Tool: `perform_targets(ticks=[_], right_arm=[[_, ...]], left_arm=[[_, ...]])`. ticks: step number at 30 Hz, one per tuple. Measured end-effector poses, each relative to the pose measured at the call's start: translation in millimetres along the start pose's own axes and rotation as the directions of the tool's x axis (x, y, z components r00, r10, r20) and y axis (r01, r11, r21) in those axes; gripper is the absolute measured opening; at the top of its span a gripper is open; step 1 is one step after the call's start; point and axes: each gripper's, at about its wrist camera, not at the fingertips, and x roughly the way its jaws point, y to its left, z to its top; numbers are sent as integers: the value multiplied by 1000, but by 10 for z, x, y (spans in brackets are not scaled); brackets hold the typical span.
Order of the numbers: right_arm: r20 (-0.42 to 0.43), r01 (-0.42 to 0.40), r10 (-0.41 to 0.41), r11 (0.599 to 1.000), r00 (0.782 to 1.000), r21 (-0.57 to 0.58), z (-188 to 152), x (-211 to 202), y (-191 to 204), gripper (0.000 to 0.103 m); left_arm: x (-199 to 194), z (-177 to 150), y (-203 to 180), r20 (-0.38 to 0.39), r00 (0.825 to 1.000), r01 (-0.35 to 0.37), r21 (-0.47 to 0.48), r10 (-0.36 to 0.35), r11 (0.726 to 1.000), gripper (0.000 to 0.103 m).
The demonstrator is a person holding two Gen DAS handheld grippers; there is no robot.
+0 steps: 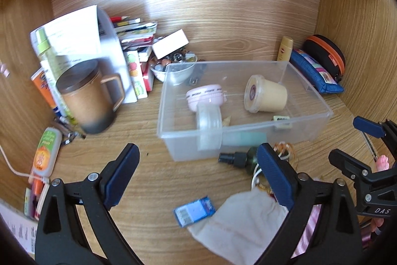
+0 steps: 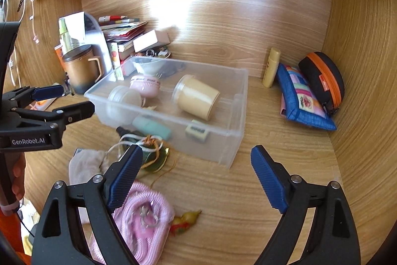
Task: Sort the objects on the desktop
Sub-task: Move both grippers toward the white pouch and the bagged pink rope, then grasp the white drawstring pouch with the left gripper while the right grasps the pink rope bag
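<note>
A clear plastic bin (image 1: 307, 116) (image 2: 230, 140) stands mid-desk. It holds a beige cup (image 1: 266, 97) (image 2: 198, 98) on its side, a pink round case (image 1: 206, 94) (image 2: 145, 86), a clear round jar (image 1: 209, 126) (image 2: 124, 103), a mint tube (image 2: 151, 127) and a small tag. My left gripper (image 1: 198, 175) (image 2: 67, 101) is open and empty in front of the bin. My right gripper (image 2: 196, 175) (image 1: 352, 143) is open and empty. A dark green spray bottle (image 1: 238, 158), a white cloth pouch (image 1: 238, 222) (image 2: 84, 163), a blue card (image 1: 194, 211), a pink knitted pouch (image 2: 148, 217) and string lie on the desk.
A brown mug (image 1: 89, 98) (image 2: 82, 73), books, a white box (image 1: 171, 42) and a bowl of trinkets stand back left. A yellow tube (image 2: 271, 66), a blue patchwork pouch (image 2: 302, 101) and a black-orange case (image 2: 325, 81) sit back right. Wooden walls enclose the desk.
</note>
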Motion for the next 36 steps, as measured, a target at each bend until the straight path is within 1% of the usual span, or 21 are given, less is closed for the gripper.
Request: perform_targets(ticks=[6, 8, 13, 21, 27, 31, 36], right_arm=[[-18, -21, 21, 1000, 1000, -4, -180, -50, 105, 87], [-26, -27, 26, 1000, 999, -13, -247, -70, 156, 87], [-39, -48, 47, 998, 998, -29, -398, -115, 283, 87], [-81, -78, 73, 995, 994, -60, -632, -67, 484, 87], [-97, -108, 102, 992, 990, -63, -717, -23, 567, 87], [-116, -100, 91, 993, 989, -69, -777, 62, 605, 87], [-112, -124, 120, 992, 986, -32, -810, 97, 529, 87]], left_arm=[[-112, -199, 8, -10, 1000, 3, -22, -4, 1000, 97], [-129, -259, 3, -16, 1000, 16, -30, -16, 999, 97], [-145, -431, -62, -42, 996, 81, -42, -83, 996, 97], [-139, -673, -167, -76, 992, 100, -41, -103, 994, 97], [-208, -783, -166, -81, 990, 115, -49, -119, 992, 97], [-215, -840, -214, -91, 988, 121, -30, -123, 992, 97], [-137, -894, -291, -122, 983, 136, -12, -136, 991, 97]])
